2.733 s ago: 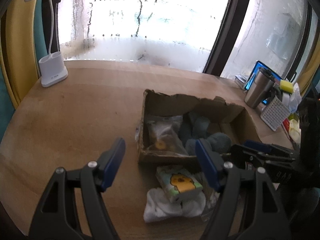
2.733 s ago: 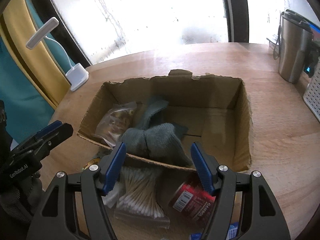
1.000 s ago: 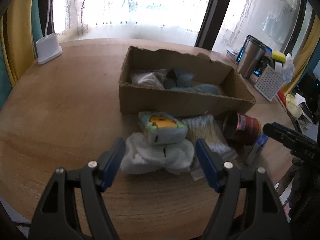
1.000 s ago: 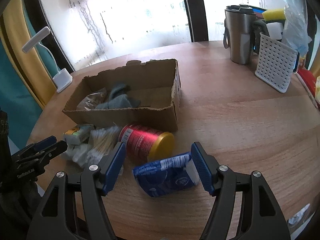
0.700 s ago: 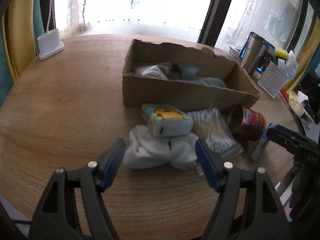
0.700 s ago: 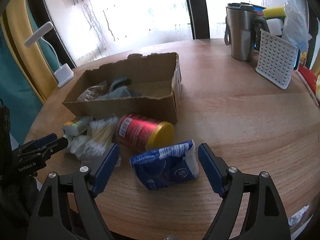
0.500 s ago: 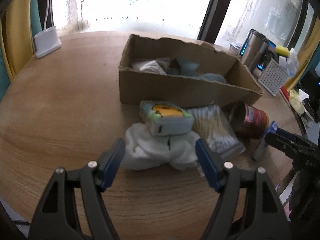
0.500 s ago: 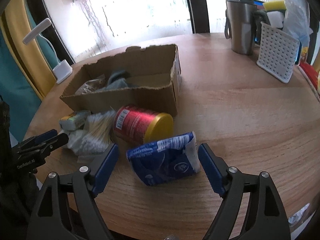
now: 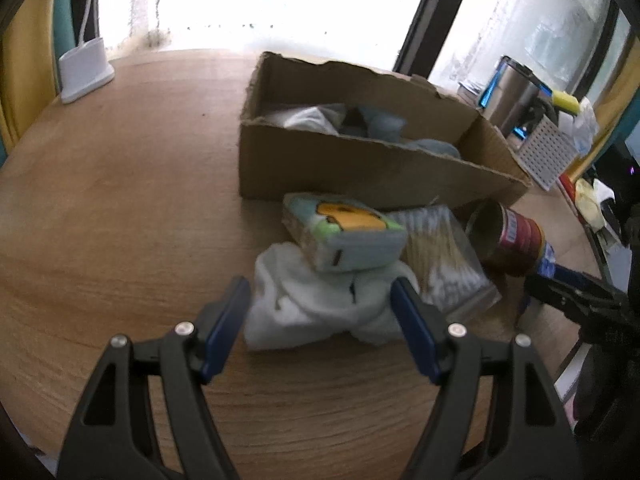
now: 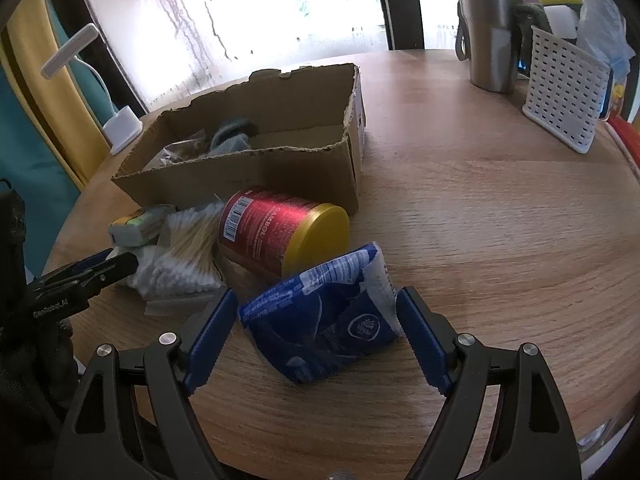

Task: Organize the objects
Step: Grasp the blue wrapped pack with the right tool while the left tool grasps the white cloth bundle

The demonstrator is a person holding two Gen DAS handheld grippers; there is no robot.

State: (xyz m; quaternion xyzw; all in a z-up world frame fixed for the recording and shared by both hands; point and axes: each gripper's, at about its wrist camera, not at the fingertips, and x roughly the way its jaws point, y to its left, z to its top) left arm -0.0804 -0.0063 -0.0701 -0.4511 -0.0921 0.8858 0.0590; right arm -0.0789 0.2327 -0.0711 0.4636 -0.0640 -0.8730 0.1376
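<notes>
My left gripper (image 9: 320,292) is open low over the table, and a crumpled white cloth (image 9: 316,308) lies between its pads. A tissue pack with a yellow cartoon (image 9: 344,236) rests on the cloth. Beside the pack are a bag of cotton swabs (image 9: 444,256) and a red can (image 9: 508,240) on its side. My right gripper (image 10: 316,300) is open around a blue packet (image 10: 320,312), its pads just beside the packet's edges. The red can (image 10: 276,228) with its gold lid lies behind the packet. Beyond it a torn cardboard box (image 10: 260,168) holds grey socks (image 10: 232,140) and a plastic bag.
A steel mug (image 10: 488,36) and a white perforated basket (image 10: 564,84) stand at the back right. A white lamp base (image 9: 84,72) sits at the far left by the window. The round wooden table's edge (image 10: 520,420) runs close below both grippers.
The right jaws widened and the gripper sank, so the blue packet now lies between the pads. The left gripper edged slightly closer to the white cloth.
</notes>
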